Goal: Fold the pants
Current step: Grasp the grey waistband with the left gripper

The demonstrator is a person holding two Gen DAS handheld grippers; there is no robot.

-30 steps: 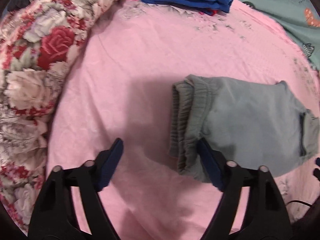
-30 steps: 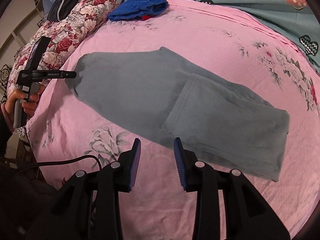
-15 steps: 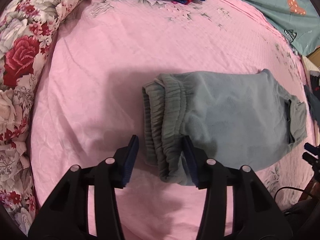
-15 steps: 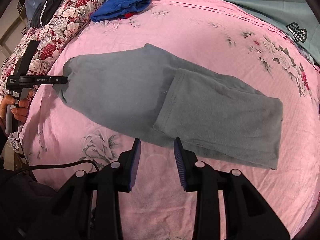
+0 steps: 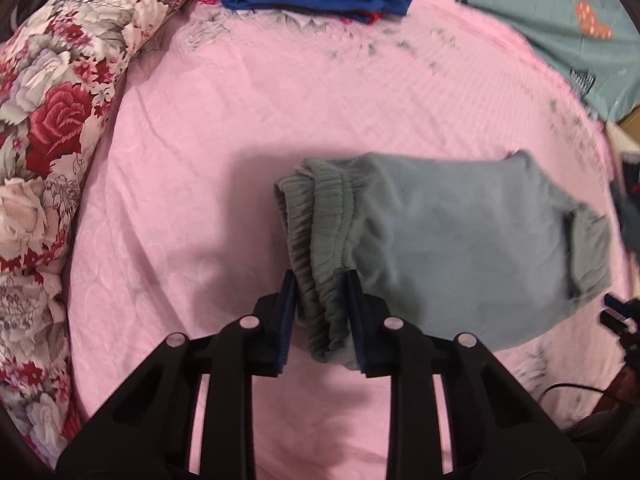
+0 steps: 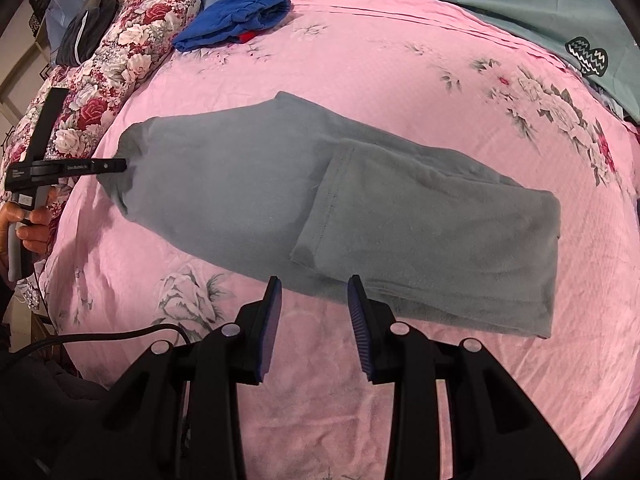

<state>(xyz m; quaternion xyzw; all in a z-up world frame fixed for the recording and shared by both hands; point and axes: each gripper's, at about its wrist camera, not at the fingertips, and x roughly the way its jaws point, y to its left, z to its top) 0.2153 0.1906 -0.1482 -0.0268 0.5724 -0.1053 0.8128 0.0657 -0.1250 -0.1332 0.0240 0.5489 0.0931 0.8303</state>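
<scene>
Landmark: the grey pants (image 6: pixel 320 208), which lie flat on the pink bedsheet (image 6: pixel 400 60), near its middle, with the leg end already folded back over the body of the garment.
Waistband: the elastic waistband (image 5: pixel 320 248) is the end of the pants toward the flowered quilt (image 5: pixel 52 120); it is bunched and a little raised from the sheet.
Left gripper: the left gripper (image 5: pixel 322 312) has just been closing, and now its two blue pads press on the near corner of the waistband from both sides, so it grips the pants.
What changed: a second ago the jaws stood wide on either side of that corner; now the cloth is pinched between them.
Right gripper: the right gripper (image 6: pixel 314 304) has kept its place at the near long edge of the pants, jaws partly open, nothing between the pads.
Other things: a blue folded garment (image 6: pixel 236 20) lies well beyond the pants, next to the quilt.
Meaning for the task: the grasp on the waistband seems secured, so the waist end can probably be lifted and laid toward the folded leg end.
Risk: the thick elastic may slip if only one layer is caught.
</scene>
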